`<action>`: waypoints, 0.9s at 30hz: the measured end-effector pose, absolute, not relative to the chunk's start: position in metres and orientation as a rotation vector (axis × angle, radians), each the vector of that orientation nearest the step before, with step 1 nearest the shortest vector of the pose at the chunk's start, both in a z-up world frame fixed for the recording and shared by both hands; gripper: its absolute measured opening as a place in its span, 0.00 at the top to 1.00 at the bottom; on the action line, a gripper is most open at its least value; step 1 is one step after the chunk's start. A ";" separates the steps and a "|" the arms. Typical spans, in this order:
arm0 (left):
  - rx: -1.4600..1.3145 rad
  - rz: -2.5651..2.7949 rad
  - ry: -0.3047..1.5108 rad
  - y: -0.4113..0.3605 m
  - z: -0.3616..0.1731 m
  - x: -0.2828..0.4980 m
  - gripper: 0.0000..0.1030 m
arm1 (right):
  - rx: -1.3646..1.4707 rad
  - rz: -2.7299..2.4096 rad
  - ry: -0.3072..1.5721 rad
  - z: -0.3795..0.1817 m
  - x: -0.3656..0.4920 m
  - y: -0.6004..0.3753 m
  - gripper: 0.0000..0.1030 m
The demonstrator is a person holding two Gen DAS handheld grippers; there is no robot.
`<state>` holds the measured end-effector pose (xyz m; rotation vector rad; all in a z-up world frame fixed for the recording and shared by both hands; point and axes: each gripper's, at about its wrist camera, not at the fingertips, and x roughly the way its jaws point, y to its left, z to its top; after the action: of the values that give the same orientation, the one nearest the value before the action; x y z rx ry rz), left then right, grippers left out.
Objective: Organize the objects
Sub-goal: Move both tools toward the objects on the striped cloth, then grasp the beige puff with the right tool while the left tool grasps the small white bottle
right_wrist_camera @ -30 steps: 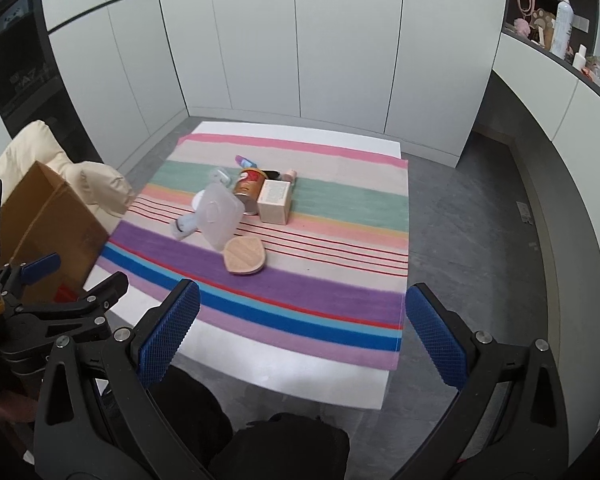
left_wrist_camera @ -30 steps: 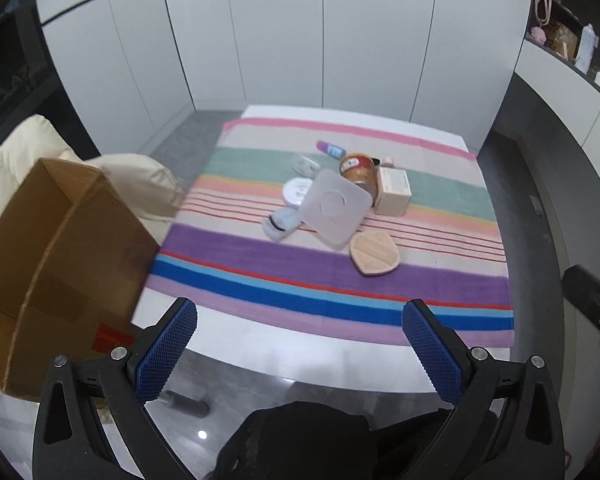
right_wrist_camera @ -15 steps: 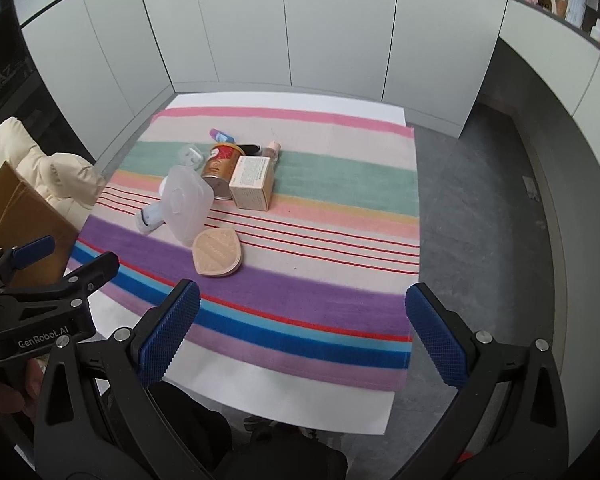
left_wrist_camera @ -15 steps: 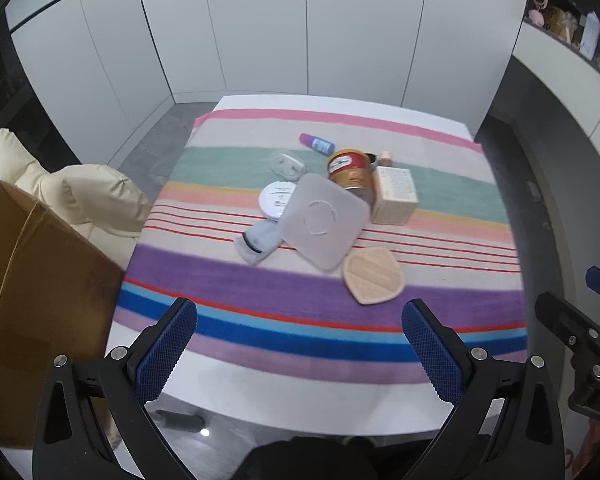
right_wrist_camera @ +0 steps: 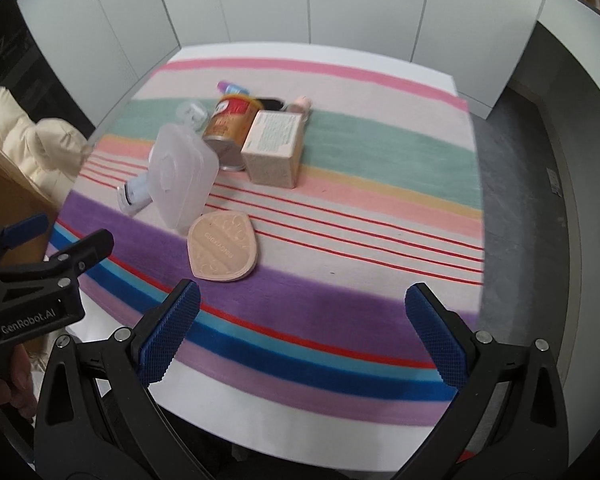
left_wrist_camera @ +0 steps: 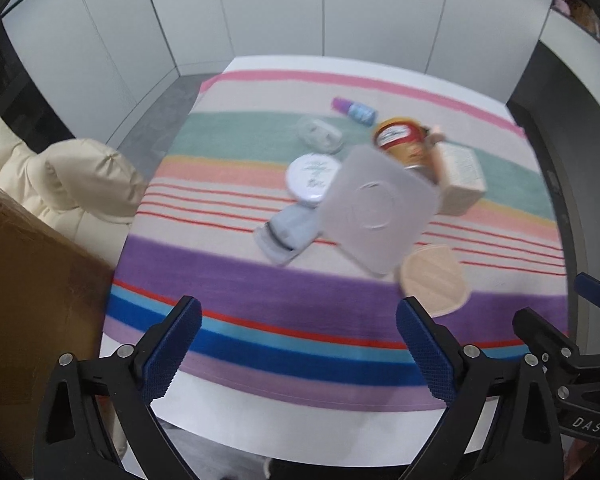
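A cluster of small objects lies on the striped cloth (left_wrist_camera: 228, 292): a translucent square box (left_wrist_camera: 376, 210), a beige compact (right_wrist_camera: 223, 247), an orange tin (right_wrist_camera: 231, 125), a cream carton (right_wrist_camera: 274, 149), a white round jar (left_wrist_camera: 312, 176), a pale tube (left_wrist_camera: 288, 232) and a purple-capped bottle (left_wrist_camera: 354, 110). My left gripper (left_wrist_camera: 298, 354) hangs over the cloth's near edge, its jaws closing slightly with nothing between them. My right gripper (right_wrist_camera: 306, 334) is open and empty, to the right of the compact. The left gripper (right_wrist_camera: 40, 256) also shows at the left of the right wrist view.
A brown cardboard box (left_wrist_camera: 32, 300) stands off the table's left side, with a cream padded jacket (left_wrist_camera: 76, 176) behind it. White cabinet doors (left_wrist_camera: 280, 8) line the far wall. Grey floor (right_wrist_camera: 516, 184) lies to the right of the table.
Both grippers have come down and forward toward the table, so the objects look larger. The left jaws have narrowed a little. The cardboard box has slid toward the left edge.
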<state>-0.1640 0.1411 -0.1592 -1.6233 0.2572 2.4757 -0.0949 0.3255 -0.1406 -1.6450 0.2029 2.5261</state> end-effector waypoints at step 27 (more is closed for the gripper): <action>-1.516 2.284 0.366 0.130 -0.232 -0.241 0.29 | -1.826 2.488 0.155 -0.215 -0.164 0.270 0.43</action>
<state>-0.2414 0.1303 -0.2317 -1.5164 0.3656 2.2840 -0.1635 0.2701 -0.2147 -1.8260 0.1550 2.4875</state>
